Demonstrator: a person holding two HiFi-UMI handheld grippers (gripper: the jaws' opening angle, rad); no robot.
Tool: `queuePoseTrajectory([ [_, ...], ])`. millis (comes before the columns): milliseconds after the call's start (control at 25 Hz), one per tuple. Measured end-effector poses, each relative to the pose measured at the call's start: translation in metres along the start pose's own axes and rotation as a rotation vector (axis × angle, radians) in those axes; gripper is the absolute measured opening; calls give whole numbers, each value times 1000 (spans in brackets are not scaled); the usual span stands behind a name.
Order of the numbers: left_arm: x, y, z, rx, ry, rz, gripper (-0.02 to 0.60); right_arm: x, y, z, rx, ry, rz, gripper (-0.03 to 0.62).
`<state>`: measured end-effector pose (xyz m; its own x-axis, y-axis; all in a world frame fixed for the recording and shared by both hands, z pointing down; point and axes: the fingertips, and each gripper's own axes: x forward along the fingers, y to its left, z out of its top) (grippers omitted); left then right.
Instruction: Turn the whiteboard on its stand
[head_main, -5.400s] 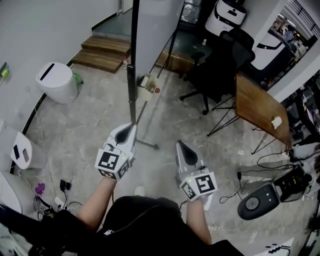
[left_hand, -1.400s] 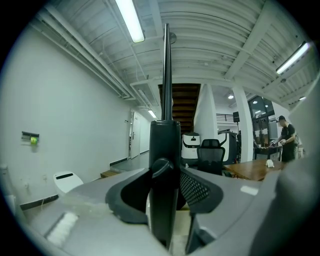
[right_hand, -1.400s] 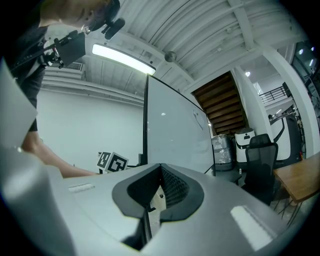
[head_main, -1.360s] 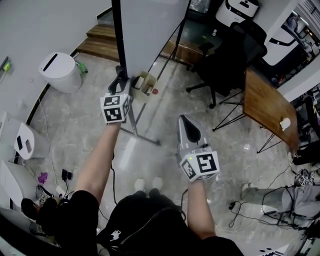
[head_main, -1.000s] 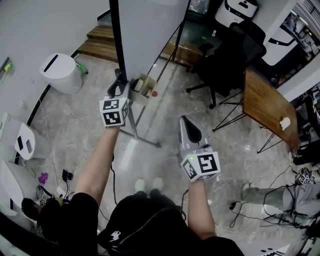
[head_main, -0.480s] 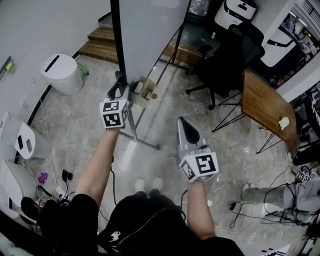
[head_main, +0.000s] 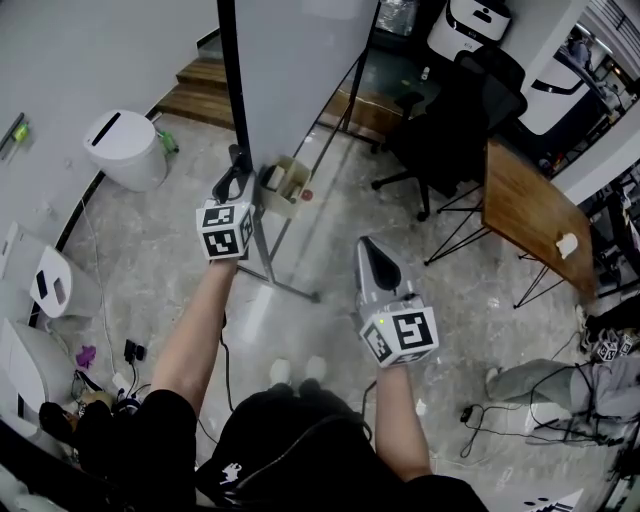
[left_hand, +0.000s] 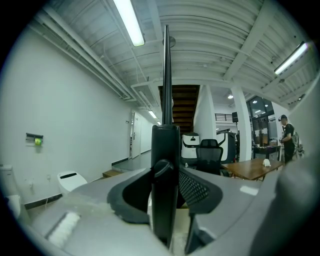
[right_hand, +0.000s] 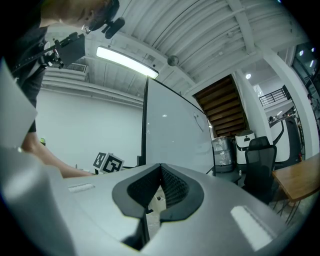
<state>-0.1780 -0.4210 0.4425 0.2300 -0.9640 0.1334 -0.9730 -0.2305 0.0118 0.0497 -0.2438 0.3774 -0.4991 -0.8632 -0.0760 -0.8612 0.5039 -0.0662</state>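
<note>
A white cylindrical plastic bin (head_main: 122, 150) stands on the grey concrete floor (head_main: 150, 250) at the left. To its right the left gripper (head_main: 236, 168) reaches forward. Its jaws are partly closed onto the black metal upright post (left_hand: 165, 150) of the stand, with a pad pressing on each side of it. The large white whiteboard (head_main: 300, 70) is mounted beside that post and stands upright, with a small beige tray (head_main: 285, 182) near its lower edge. The right gripper (head_main: 372, 252) is held nearer the person, apart from the board. Its jaws are together and nothing is between them. Farther right are a black office chair (head_main: 450, 130) and a brown wooden table (head_main: 525, 210).
</note>
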Motion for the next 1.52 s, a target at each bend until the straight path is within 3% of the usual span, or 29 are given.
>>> queuePoseTrajectory([
  [760, -18, -5, -2, 2, 0, -9, 173, 7, -11, -1, 5, 8, 16, 6],
  [1280, -16, -3, -5, 44, -1, -29, 184, 8, -13, -3, 2, 0, 6, 6],
  [1520, -29, -5, 14, 81, -51, -21, 187, 4, -13, -1, 2, -3, -1, 6],
])
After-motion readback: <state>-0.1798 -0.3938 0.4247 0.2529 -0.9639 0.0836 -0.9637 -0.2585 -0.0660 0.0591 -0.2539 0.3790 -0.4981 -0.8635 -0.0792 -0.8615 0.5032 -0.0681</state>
